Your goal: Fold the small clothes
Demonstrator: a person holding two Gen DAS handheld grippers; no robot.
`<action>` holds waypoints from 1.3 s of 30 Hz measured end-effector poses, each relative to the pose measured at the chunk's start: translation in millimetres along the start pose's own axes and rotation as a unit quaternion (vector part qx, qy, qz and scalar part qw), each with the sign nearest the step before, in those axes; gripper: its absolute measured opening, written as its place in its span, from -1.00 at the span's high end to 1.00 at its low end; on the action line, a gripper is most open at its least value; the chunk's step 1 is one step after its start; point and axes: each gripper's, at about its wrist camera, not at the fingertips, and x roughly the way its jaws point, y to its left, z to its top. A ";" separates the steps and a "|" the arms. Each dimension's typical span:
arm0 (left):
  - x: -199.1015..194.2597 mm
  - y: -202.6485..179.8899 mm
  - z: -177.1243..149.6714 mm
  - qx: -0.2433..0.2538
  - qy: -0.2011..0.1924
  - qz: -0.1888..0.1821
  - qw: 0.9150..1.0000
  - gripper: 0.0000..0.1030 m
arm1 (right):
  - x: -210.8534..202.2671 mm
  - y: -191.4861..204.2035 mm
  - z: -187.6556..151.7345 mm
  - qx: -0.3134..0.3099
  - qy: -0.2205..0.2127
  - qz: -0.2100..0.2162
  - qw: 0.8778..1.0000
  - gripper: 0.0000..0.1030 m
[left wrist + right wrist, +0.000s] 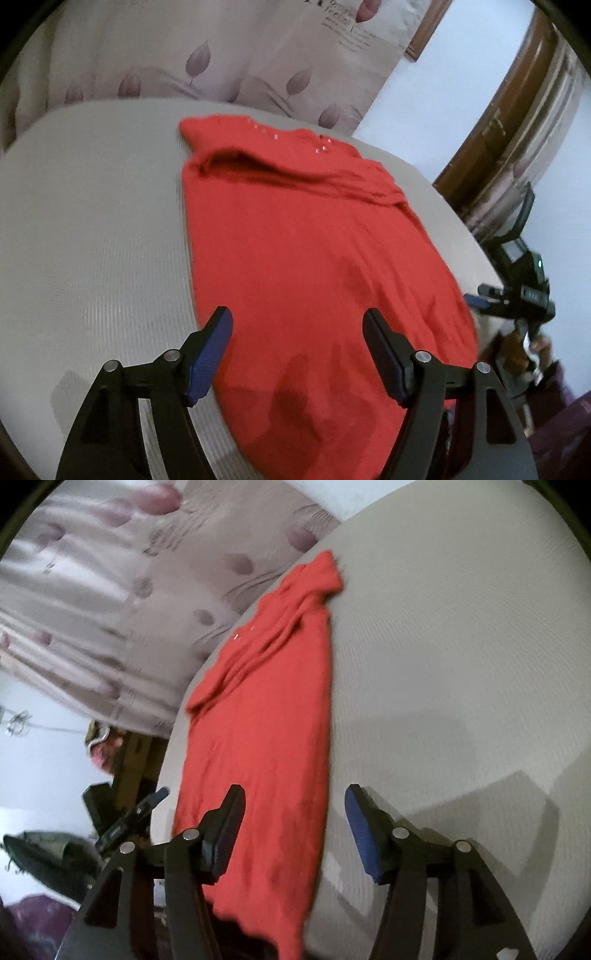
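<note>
One red garment (295,240) lay on one pale grey table (92,221). Two grippers were in view, each with two fingers faced in blue pads. One patterned curtain (221,62) hung behind the table.

Garment: bright red, knit-looking, spread lengthwise and mostly flat, running from the near edge of the table toward the curtain. Far end bunched into a thick fold or roll, with ridged creases fanning out from it. A few small shiny studs sat near that far end; count uncertain because of blur. Near end lay smooth, marked by dark shadows of the fingers. In the right wrist view the garment (258,720) lay along the left part of the table (461,664), its near hem reaching the table's edge.

Left gripper (297,354): jaws spread wide, nothing between them, hovering over the garment's near end. Whether the pads touched cloth could not be told.

Right gripper (293,830): jaws likewise spread wide, holding nothing; left finger over red cloth, right finger over bare table, straddling the garment's long edge.

The other gripper (147,805) showed at the left of the right wrist view, beside the table's edge. Dark clutter beyond the table was too blurred to name.
</note>
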 end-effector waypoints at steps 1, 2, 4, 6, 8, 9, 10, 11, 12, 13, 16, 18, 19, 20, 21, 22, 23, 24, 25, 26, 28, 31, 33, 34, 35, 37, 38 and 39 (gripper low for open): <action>-1.9 1.9 -7.4 -0.008 0.004 0.001 1.000 -0.42 | -3.3 1.3 -5.6 -0.004 0.000 0.001 1.000 -0.06; -3.0 3.2 -13.0 -0.013 0.006 0.000 1.000 -0.42 | -6.3 1.8 -12.9 -0.006 -0.001 0.004 1.000 -0.06; -6.5 7.8 -22.4 -0.030 0.010 -0.011 0.999 -0.42 | -8.9 1.4 -21.6 -0.002 -0.002 0.008 1.000 -0.06; -11.3 11.2 -33.2 -0.049 0.012 -0.032 0.998 -0.42 | -9.3 2.9 -30.8 -0.001 -0.002 0.019 1.000 -0.06; -18.5 12.7 -45.3 -0.061 0.005 -0.054 0.997 -0.42 | -6.3 9.8 -41.1 -0.004 0.003 0.032 0.999 -0.06; -20.8 12.6 -49.9 -0.062 0.002 -0.059 0.996 -0.42 | -4.9 14.4 -47.3 -0.008 0.005 0.039 0.999 -0.05; -21.8 13.4 -53.6 -0.062 0.001 -0.064 0.996 -0.42 | -1.9 17.6 -53.2 -0.014 0.010 0.043 0.999 -0.06; -23.4 13.8 -59.2 -0.062 0.003 -0.066 0.996 -0.42 | 1.6 19.2 -58.5 -0.017 0.016 0.043 0.999 -0.06; -23.7 14.7 -65.8 -0.063 0.008 -0.064 0.996 -0.42 | 5.7 20.1 -62.6 -0.016 0.020 0.043 0.999 -0.06; -26.4 15.7 -67.2 -0.062 0.004 -0.067 0.996 -0.42 | 9.7 19.9 -64.1 -0.014 0.023 0.045 0.999 -0.06; -30.6 16.8 -73.6 -0.068 0.004 -0.080 0.994 -0.42 | 19.0 14.7 -75.0 -0.004 0.030 0.051 0.998 -0.06; -30.2 17.0 -75.5 -0.075 0.003 -0.086 0.993 -0.42 | 24.2 12.9 -76.3 0.002 0.029 0.060 0.998 -0.08; -28.9 16.9 -76.3 -0.078 0.003 -0.091 0.993 -0.42 | 25.5 13.0 -76.8 0.001 0.029 0.062 0.998 -0.08; -26.9 17.4 -78.5 -0.084 0.008 -0.100 0.991 -0.43 | 28.2 15.0 -77.7 -0.003 0.029 0.064 0.998 -0.08; -24.3 18.4 -80.7 -0.093 0.015 -0.107 0.990 -0.43 | 31.1 18.2 -78.9 -0.009 0.030 0.066 0.997 -0.08; -20.7 19.8 -83.8 -0.105 0.023 -0.116 0.987 -0.43 | 33.6 22.2 -80.3 -0.018 0.033 0.068 0.997 -0.08; -16.6 19.8 -87.2 -0.116 0.031 -0.125 0.985 -0.44 | 34.1 26.5 -83.2 -0.030 0.034 0.065 0.997 -0.02; -13.4 20.5 -91.3 -0.126 0.037 -0.133 0.982 -0.44 | 33.8 30.1 -84.2 -0.039 0.033 0.063 0.997 0.04; -11.5 20.5 -95.1 -0.130 0.039 -0.138 0.981 -0.44 | 33.8 34.0 -84.6 -0.049 0.031 0.060 0.997 0.29; -8.1 20.3 -96.5 -0.133 0.040 -0.142 0.980 -0.44 | 32.3 34.4 -83.7 -0.051 0.028 0.060 0.997 0.52; -0.8 19.8 -99.6 -0.145 0.049 -0.149 0.977 -0.44 | 27.8 35.2 -80.2 -0.050 0.013 0.062 0.997 0.71; 7.2 21.9 -99.0 -0.176 0.054 -0.177 0.967 -0.44 | 17.6 43.9 -79.0 -0.062 -0.009 0.087 0.994 0.77; 5.5 23.3 -102.1 -0.188 0.034 -0.188 0.963 -0.44 | 8.5 50.1 -79.6 -0.072 -0.025 0.115 0.990 0.78; 2.2 24.0 -102.5 -0.189 0.018 -0.193 0.963 -0.44 | 5.6 51.4 -79.9 -0.076 -0.030 0.117 0.990 0.78; -1.3 23.2 -102.7 -0.187 0.003 -0.196 0.963 -0.44 | 4.6 51.0 -79.4 -0.078 -0.030 0.111 0.990 0.78; -7.5 16.7 -100.7 -0.166 -0.016 -0.191 0.967 -0.38 | 7.3 48.5 -78.2 -0.078 -0.023 0.109 0.991 0.77; -11.1 10.8 -98.4 -0.146 -0.023 -0.182 0.972 -0.36 | 10.2 47.0 -76.6 -0.076 -0.017 0.105 0.991 0.72; -13.2 6.0 -96.3 -0.133 -0.028 -0.176 0.975 -0.30 | 12.5 45.7 -74.7 -0.071 -0.016 0.099 0.992 0.72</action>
